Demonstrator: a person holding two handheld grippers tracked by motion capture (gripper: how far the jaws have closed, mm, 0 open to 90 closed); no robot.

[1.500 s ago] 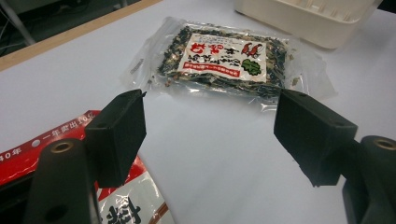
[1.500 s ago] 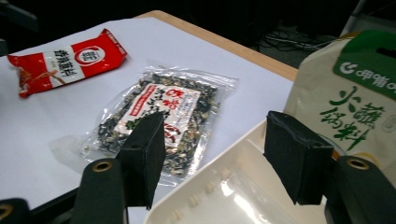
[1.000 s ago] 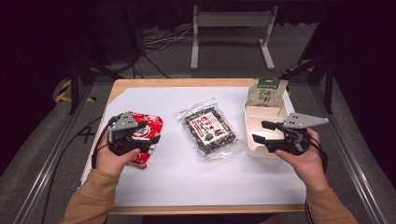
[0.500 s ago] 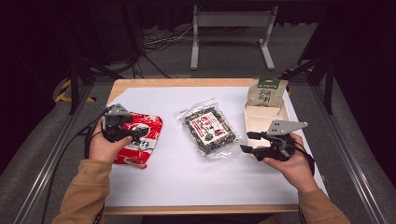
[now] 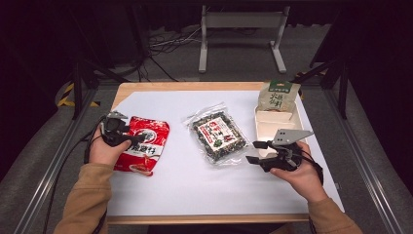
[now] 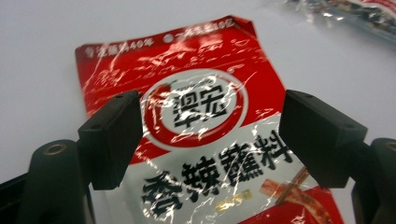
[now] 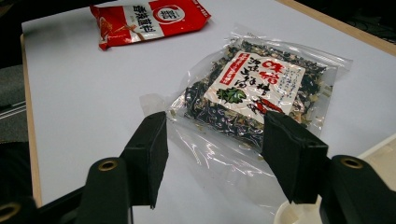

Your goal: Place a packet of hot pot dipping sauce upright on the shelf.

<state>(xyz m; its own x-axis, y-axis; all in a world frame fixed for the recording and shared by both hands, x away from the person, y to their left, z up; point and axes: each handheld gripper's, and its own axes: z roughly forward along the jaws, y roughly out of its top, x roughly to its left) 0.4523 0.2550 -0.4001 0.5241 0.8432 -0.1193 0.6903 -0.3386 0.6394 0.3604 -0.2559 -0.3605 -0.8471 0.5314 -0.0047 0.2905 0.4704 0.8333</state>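
The left tool (image 5: 127, 139) hangs over the red sachet (image 6: 196, 140) lying flat on the bench (image 5: 195, 190), jaws spread wide, gripping nothing. The right tool (image 5: 253, 152), jaws likewise apart, points at the clear seaweed bag's (image 7: 252, 88) near edge at mid-bench without clamping it.

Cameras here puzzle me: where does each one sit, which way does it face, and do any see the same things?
High view: above the person's side, looking forward and down on the white table; both forearms, left gripper and right gripper show.
Left gripper view: rides the left gripper, looking down on the glossy red seasoning packet; its open black jaws show.
Right gripper view: rides the right gripper, facing the clear bag of dark dried seaweed; its open jaws show.
Shared: the right gripper view and high view both show packet and bag.
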